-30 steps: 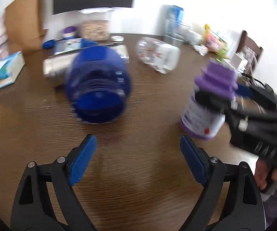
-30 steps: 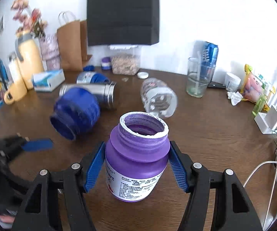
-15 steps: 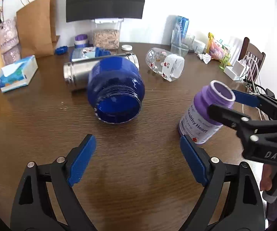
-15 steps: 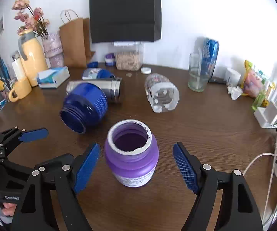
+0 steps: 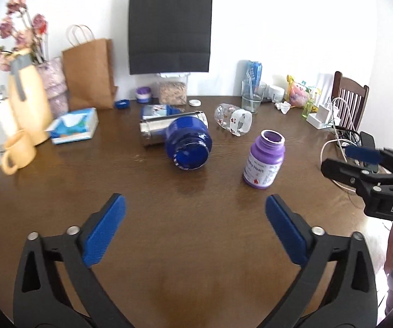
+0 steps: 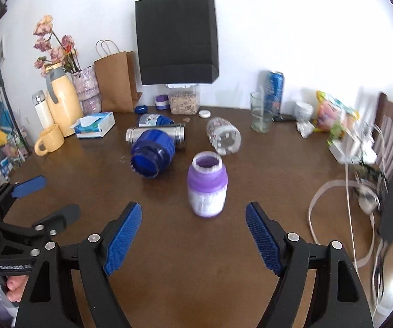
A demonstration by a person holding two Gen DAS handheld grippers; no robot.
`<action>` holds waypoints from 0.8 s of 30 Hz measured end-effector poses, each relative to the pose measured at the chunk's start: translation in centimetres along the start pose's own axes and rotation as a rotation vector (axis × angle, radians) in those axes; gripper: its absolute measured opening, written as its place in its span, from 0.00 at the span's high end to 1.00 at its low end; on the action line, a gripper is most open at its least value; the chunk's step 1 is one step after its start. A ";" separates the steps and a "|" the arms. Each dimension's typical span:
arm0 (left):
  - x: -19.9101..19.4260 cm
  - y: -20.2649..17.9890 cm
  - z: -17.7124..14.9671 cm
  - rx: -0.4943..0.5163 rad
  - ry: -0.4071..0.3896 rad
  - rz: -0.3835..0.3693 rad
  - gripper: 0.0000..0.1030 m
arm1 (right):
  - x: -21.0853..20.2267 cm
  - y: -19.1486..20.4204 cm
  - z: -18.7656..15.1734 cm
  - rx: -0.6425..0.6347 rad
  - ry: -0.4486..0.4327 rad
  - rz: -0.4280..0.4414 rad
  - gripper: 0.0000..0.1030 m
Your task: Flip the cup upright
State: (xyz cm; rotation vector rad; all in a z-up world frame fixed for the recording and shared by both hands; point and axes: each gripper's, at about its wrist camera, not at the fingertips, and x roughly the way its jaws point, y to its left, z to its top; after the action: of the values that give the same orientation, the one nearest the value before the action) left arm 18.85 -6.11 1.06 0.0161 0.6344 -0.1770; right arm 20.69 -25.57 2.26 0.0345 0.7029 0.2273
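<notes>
— Well, where does the table [image 5: 196,259] leave room?
— Bare wood lies in front of both tools; clutter keeps to the far edge, cables to the right.
— And the blue jar [image 5: 189,143]?
— On its side near the middle, long axis running toward the cameras, mouth facing the left gripper [image 5: 196,232]. Its far end seems to touch the steel flask [image 5: 152,131], though the angle is poor.
— The purple cup [image 6: 207,186]?
— Upright, mouth up, just ahead of the right gripper [image 6: 193,236], apart from both pads.
— Are the tools holding anything?
— No. Both sets of jaws are spread wide and empty.
— Which is nearer the jar?
— The left one, likely; it looks straight into the mouth with free space either side.
</notes>
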 end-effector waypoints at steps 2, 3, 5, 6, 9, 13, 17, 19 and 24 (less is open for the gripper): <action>-2.7 -0.3 -0.8 0.009 -0.017 0.015 0.00 | -1.9 0.6 -1.4 0.017 0.000 0.011 0.20; -3.8 -0.4 -1.2 0.017 -0.026 0.019 0.00 | -2.7 1.0 -2.0 0.021 -0.001 0.010 0.20; -6.3 -0.6 -2.1 0.032 -0.050 0.038 0.00 | -4.5 1.9 -3.3 0.019 0.001 0.015 0.20; -7.8 -0.5 -2.8 0.032 -0.054 0.058 0.00 | -5.4 2.4 -4.0 0.020 0.001 0.014 0.20; -10.1 -0.1 -4.1 0.020 -0.038 0.074 0.00 | -8.6 3.8 -6.4 0.023 -0.021 0.019 0.20; -12.4 1.1 -5.9 -0.020 -0.014 0.132 0.00 | -11.4 5.0 -9.1 0.021 -0.015 0.017 0.20; -15.2 2.3 -8.0 -0.063 -0.011 0.147 0.00 | -13.5 5.9 -11.5 0.037 -0.005 -0.010 0.20; -16.2 2.5 -9.0 -0.076 -0.020 0.165 0.00 | -14.0 6.5 -12.8 0.042 0.007 -0.013 0.20; -17.5 1.5 -10.5 -0.035 -0.023 0.163 0.00 | -14.0 7.0 -13.6 0.067 0.028 -0.004 0.20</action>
State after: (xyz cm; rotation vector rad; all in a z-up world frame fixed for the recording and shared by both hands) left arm -0.90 -1.17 2.91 0.0321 0.6106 -0.0084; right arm 0.26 -22.42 1.54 0.0943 0.7381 0.2001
